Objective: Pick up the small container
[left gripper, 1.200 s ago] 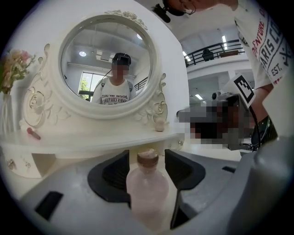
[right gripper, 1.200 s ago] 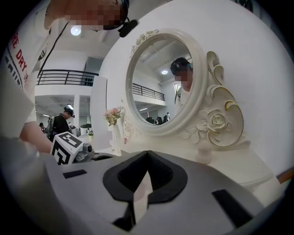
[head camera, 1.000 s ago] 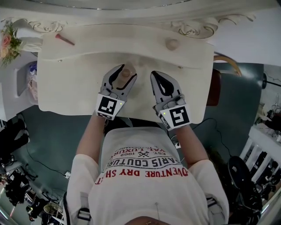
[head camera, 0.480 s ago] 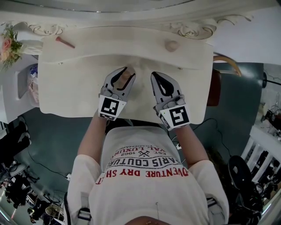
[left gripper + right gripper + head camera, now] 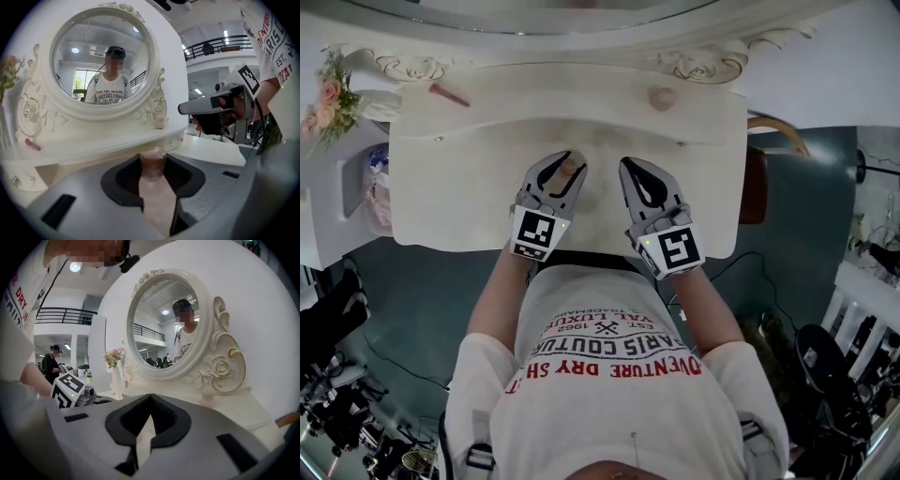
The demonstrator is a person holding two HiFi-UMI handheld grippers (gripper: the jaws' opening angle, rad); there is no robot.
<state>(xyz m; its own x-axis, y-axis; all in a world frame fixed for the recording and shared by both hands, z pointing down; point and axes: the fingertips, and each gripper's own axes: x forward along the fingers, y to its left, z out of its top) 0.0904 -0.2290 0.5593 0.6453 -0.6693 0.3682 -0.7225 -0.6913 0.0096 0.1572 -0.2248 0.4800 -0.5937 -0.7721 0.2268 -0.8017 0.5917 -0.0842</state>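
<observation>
The small container (image 5: 571, 169), a pale pink little bottle with a brownish top, stands on the white dressing table (image 5: 459, 178). My left gripper (image 5: 566, 159) has it between its jaws. In the left gripper view the container (image 5: 154, 187) fills the gap of the left gripper (image 5: 153, 161); the jaws are closing and both press on its sides. My right gripper (image 5: 636, 165) rests just to the right on the tabletop, shut, with nothing in it. The right gripper (image 5: 150, 397) shows only bare tabletop past its tips.
On the raised back shelf (image 5: 534, 94) lie a pink stick (image 5: 450, 95) at the left and a small pink jar (image 5: 662, 97) at the right. An oval mirror (image 5: 101, 51) rises behind. Flowers (image 5: 333, 98) stand at the far left. The table's front edge is under my wrists.
The left gripper's jaws have narrowed from wide apart to pressing on the small container. The right gripper has stayed in place, shut.
</observation>
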